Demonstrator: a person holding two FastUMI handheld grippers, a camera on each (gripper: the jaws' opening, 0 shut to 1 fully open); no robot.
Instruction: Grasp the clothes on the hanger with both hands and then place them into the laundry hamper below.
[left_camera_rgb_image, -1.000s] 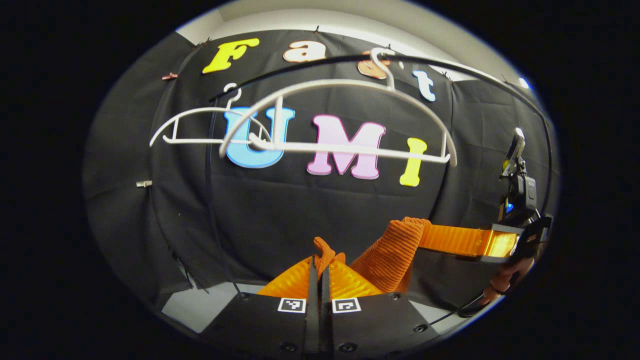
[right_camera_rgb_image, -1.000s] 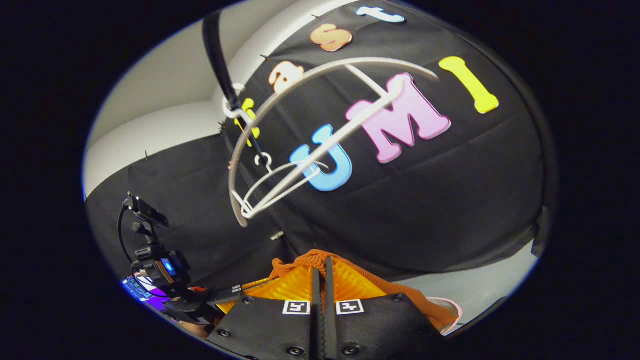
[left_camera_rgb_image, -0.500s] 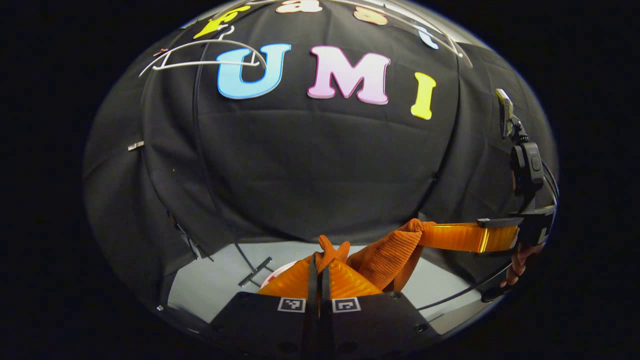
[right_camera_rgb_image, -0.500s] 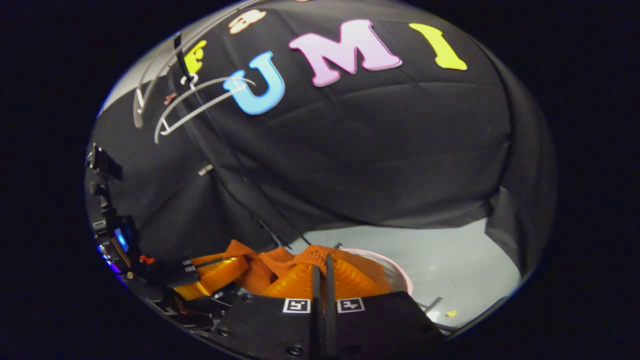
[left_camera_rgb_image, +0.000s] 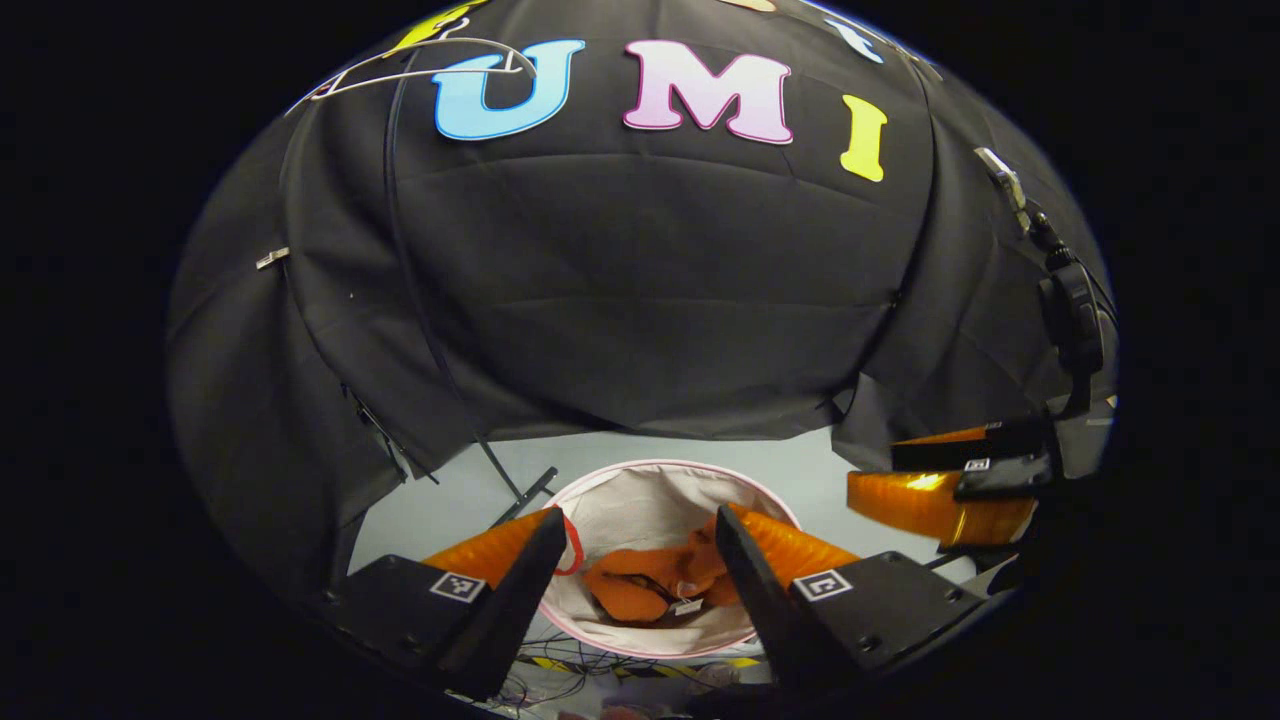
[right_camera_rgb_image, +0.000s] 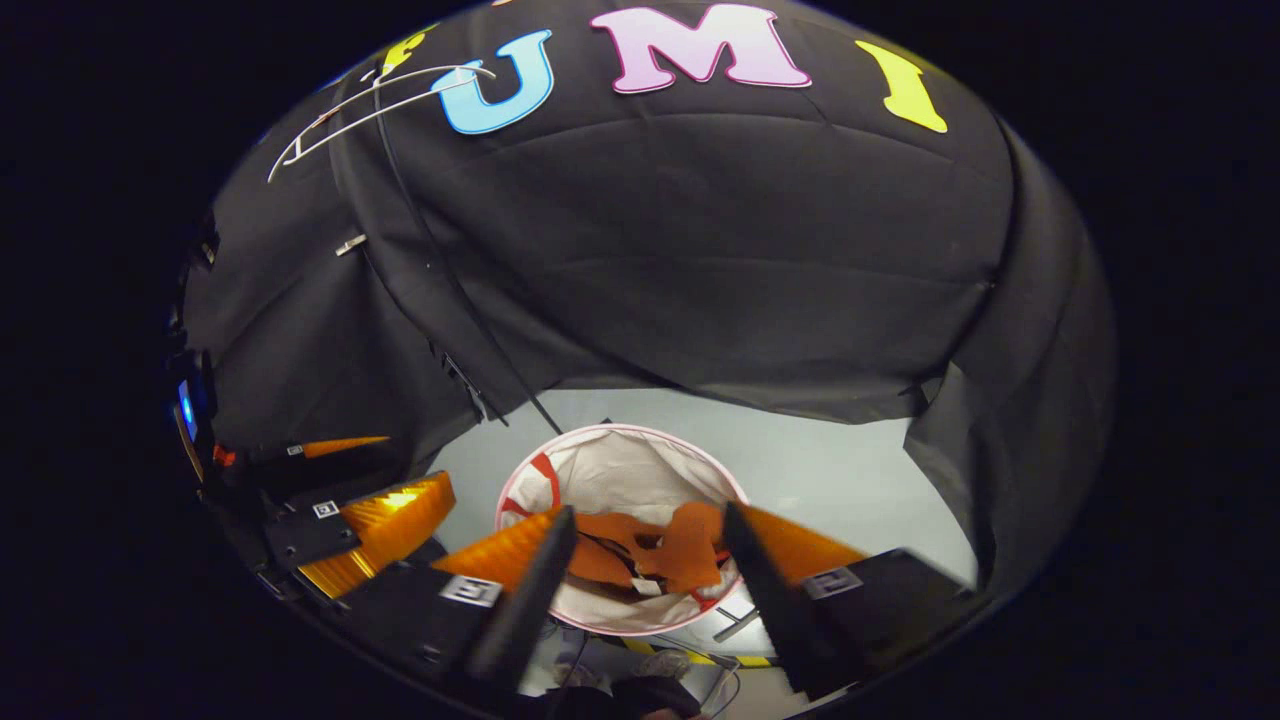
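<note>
Both sets of fingers stand spread apart and hold nothing. The left gripper (left_camera_rgb_image: 640, 560) and right gripper (right_camera_rgb_image: 645, 570) hang above the hamper (left_camera_rgb_image: 610, 480), whose mouth lies between and just ahead of each pair of fingers. The orange clothes (left_camera_rgb_image: 650, 585) lie crumpled at the hamper's bottom, apart from all fingers.

Risk looks small: the garment appears fully inside. A low withdrawal could let a finger catch the soft rim and tip the hamper.

In the left gripper view, the other gripper shows off to the right of the fingers. Loose cables (left_camera_rgb_image: 590, 675) lie on the floor (right_camera_rgb_image: 820, 450) under the fingers. A bare white hanger (right_camera_rgb_image: 370, 100) hangs well above, on the rail.
</note>
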